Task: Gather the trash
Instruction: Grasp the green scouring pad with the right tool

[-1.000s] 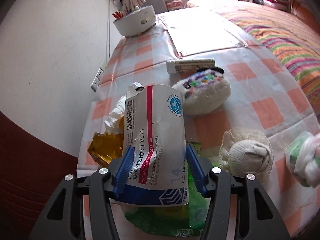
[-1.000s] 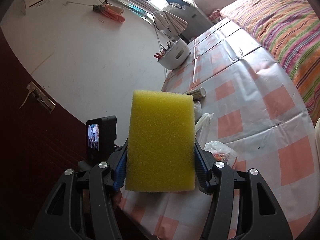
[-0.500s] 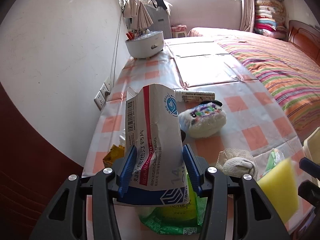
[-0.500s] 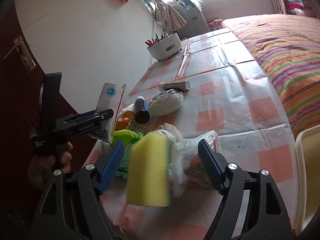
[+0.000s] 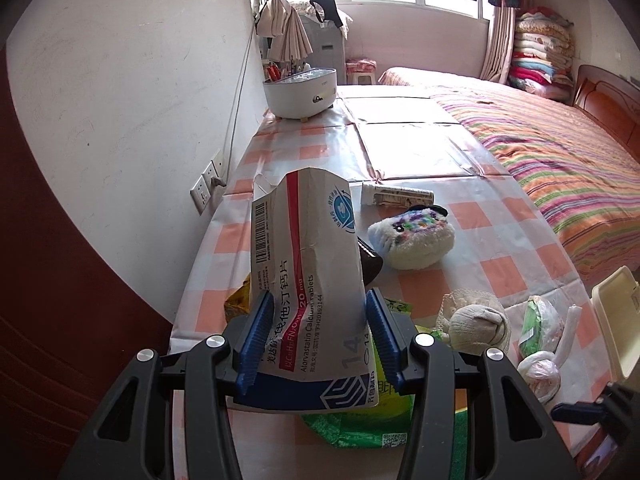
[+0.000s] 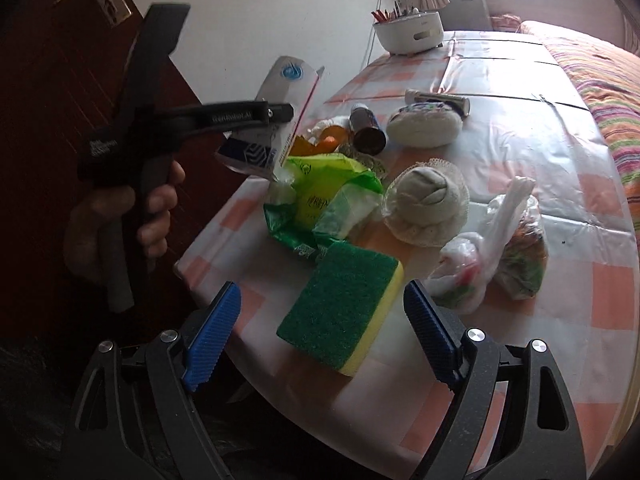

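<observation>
The left claw point(image 5: 316, 332) is clamping a flattened pill box point(image 5: 308, 280) by its lower half, holding it upright above the desk point(image 5: 472, 216) edge. The box is looking light, thin cardboard, already creased and torn at the top; its wide faces are giving under the pads, so the firmer hold is probably across the folded side edges near the closed blue end.

The right claw point(image 6: 320, 332) is standing wide, its jaws having just been opening, and nothing is being pressed. The sponge point(image 6: 344, 308) is lying on the desk between the pads but clear of both, green scouring face up, just in front of the green wrapper point(image 6: 320, 196).

The sponge is likely soft, springy and nearly weightless; a grip across its short sides should do. Right of the sponge, the knotted bag point(image 6: 496, 248) is looking limp and slippery, and its knot is offering the best purchase.
</observation>
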Tool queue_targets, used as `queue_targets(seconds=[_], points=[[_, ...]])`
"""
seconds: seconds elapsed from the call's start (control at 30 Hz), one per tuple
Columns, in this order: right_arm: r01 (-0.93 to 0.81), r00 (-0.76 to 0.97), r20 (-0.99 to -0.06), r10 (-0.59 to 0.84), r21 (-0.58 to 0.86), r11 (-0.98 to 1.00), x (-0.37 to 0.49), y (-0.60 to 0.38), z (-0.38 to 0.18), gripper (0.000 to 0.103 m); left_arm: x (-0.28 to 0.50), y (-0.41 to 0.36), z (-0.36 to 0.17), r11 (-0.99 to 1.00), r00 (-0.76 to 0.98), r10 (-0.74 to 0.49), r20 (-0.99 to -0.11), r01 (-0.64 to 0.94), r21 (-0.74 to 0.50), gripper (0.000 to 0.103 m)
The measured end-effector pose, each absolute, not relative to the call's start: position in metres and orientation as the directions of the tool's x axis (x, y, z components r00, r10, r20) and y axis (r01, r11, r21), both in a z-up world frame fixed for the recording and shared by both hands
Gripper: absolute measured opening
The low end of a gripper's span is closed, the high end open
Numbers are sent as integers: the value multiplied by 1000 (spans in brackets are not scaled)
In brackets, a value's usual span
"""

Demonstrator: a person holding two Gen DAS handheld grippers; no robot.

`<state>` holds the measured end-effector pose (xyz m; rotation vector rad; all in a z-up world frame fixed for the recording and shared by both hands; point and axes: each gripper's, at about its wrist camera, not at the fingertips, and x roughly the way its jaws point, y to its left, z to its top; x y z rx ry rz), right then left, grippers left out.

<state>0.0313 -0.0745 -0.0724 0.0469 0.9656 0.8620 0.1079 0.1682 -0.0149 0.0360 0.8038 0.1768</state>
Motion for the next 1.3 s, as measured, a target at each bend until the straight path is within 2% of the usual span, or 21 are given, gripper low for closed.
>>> queue_targets(seconds=[0.23,0.4,0.47,0.5,0.57,0.63,0.73,0.8,0.83,0.87,0.9,0.93,1.13,1.3], points=[[-606,258,-777,574,333,723,35,-39,-92,82,84,185,-10,980,693,189,-696,-180,87,47],[-646,319,-818,479,182,741,29,-14,-98,81,70,192,-6,977,701,195,-686,-199,75,47],[-655,343,-821,456,140,743,27,-10,-99,69,65,193,-4,978,706,191,-682,-199,69,47],[-656,362,-821,441,111,747,26,-11,-100,54,63,193,-3,978,709,189,-680,-198,65,47],[-657,378,-819,431,91,749,27,-15,-100,43,60,193,-1,980,711,179,-680,-191,58,47],[-649,382,-819,428,92,755,32,-20,-100,26,59,190,0,981,714,172,-679,-186,53,47],[-632,375,-817,438,120,765,37,-31,-100,16,58,186,1,984,719,154,-678,-172,42,47],[-624,370,-814,448,139,769,38,-38,-98,16,59,181,1,986,720,147,-678,-164,39,47],[-618,367,-810,456,154,771,39,-40,-97,20,59,179,1,987,721,142,-678,-159,38,47],[-603,359,-805,473,187,775,40,-43,-97,31,59,177,1,987,722,141,-677,-156,39,47],[-590,341,-810,478,212,779,42,-44,-99,81,59,175,1,987,723,142,-676,-155,42,47],[-587,327,-810,486,228,777,42,-44,-100,96,59,175,1,987,724,143,-675,-153,44,47],[-598,366,-809,460,174,782,32,-30,-92,96,56,176,2,987,729,143,-669,-158,38,48],[-635,460,-829,317,-58,771,14,6,-105,96,54,184,0,987,730,133,-671,-160,22,48]])
